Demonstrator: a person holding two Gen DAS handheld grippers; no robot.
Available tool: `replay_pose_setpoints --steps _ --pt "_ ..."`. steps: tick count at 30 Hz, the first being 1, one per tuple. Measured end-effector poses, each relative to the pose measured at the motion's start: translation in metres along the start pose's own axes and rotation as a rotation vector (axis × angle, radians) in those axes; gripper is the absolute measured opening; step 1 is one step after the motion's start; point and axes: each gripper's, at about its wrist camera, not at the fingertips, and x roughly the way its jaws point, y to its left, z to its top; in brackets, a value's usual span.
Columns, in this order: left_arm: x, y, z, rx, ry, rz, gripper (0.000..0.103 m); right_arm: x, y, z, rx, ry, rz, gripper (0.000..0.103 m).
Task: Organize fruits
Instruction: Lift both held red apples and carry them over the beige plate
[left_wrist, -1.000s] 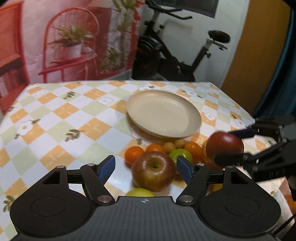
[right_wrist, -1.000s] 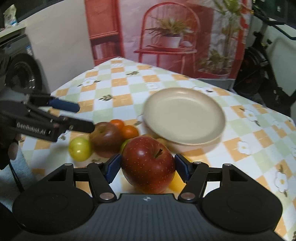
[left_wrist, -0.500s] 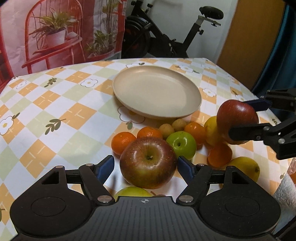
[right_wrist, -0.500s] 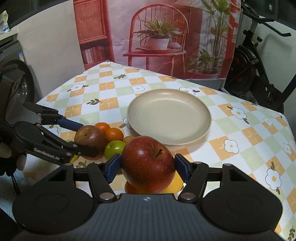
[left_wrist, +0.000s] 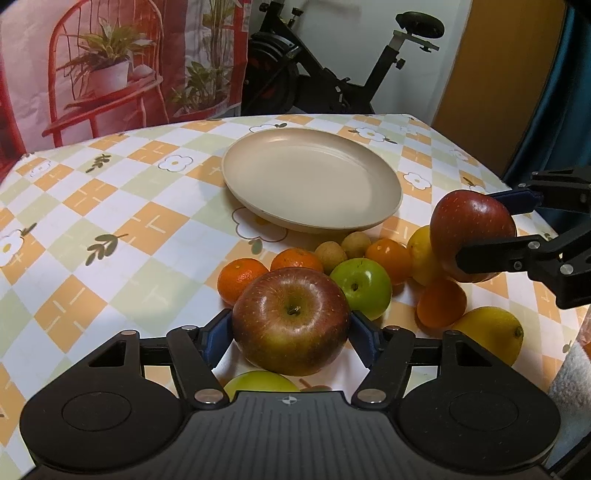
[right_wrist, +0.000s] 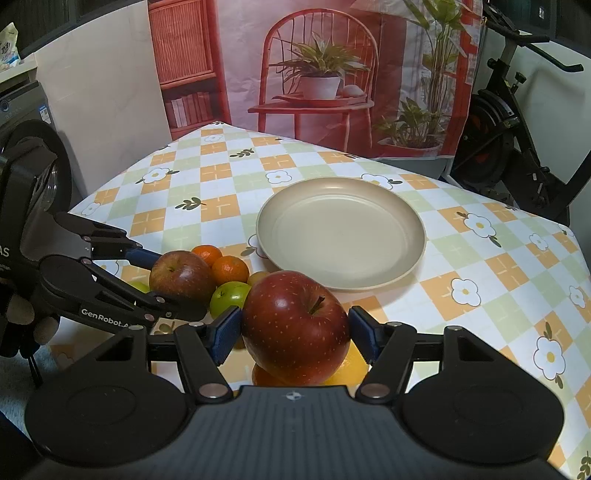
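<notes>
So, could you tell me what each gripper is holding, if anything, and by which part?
The right gripper holds a dark red apple by its sides. The left gripper, jaws just closing, has its pads against the sides of a red-green apple.

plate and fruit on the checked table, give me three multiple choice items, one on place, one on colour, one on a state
1. Where does the fruit pile lie relative to the plate?
A. on the plate
B. on the tablecloth beside the plate
C. under the plate

2. What colour is the small apple next to the mandarins?
A. green
B. purple
C. white

3. What is the right gripper doing?
A. hanging open with nothing between its fingers
B. clamped on a lemon
C. shut on a dark red apple

Answers:
1 B, the plate has nothing on it and the fruit sits on the cloth at its near rim.
2 A, its skin is bright green.
3 C, both blue pads press the apple's sides, clear of the table.
</notes>
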Motion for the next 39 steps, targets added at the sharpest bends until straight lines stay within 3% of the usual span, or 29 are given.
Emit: replay_pose_setpoints --steps 17,39 --pt "-0.023 0.009 0.002 -0.056 -0.076 0.022 0.069 0.001 0.001 0.002 0.001 -0.003 -0.001 0.066" --pt "-0.041 0.002 0.014 -0.050 -0.149 0.035 0.069 -0.003 0.000 0.001 -0.004 -0.034 -0.014 0.066"
